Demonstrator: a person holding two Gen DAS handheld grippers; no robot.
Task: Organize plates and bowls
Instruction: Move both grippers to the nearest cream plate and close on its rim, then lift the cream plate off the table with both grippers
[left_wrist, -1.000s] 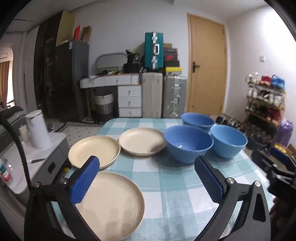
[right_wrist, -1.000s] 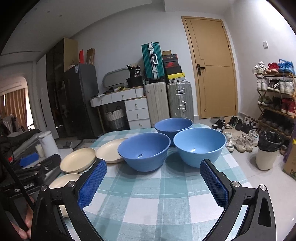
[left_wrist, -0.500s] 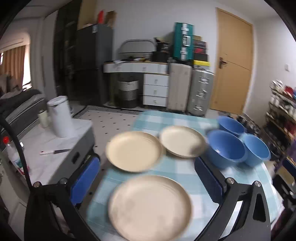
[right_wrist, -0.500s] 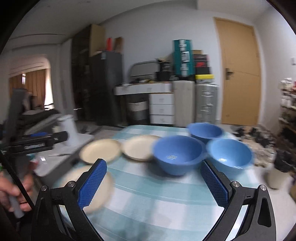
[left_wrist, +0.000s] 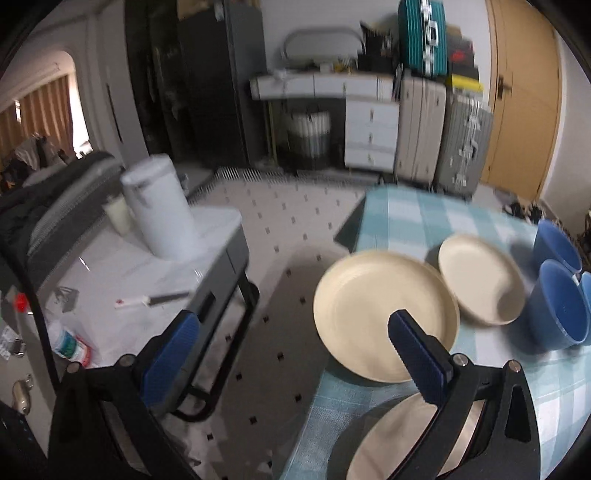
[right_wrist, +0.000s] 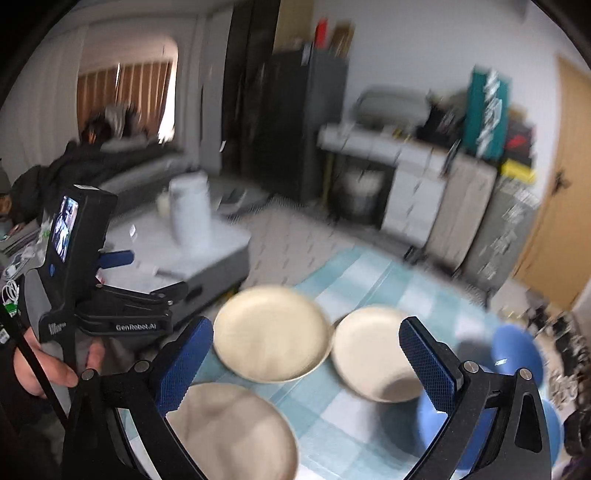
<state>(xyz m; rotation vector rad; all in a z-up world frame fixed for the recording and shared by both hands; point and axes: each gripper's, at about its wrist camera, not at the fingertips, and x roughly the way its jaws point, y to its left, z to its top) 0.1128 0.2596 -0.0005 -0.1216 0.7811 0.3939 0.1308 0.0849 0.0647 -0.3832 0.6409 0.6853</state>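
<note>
your left hand-held gripper (left_wrist: 291, 356) and right hand-held gripper (right_wrist: 308, 363) both gape apart, empty. the middle plate (left_wrist: 384, 314) overhangs the worktop (left_wrist: 424, 221) edge; clip it and it may drop.

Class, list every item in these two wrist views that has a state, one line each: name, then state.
Left gripper: open, holding nothing, off the table's left edge.
Right gripper: open, holding nothing, above the plates.
Nearest cream plate: flat on the table, unstacked.
Middle cream plate: flat, unstacked.
Far cream plate: flat, unstacked.
Blue bowls: upright, empty, side by side.
Door: closed.
</note>
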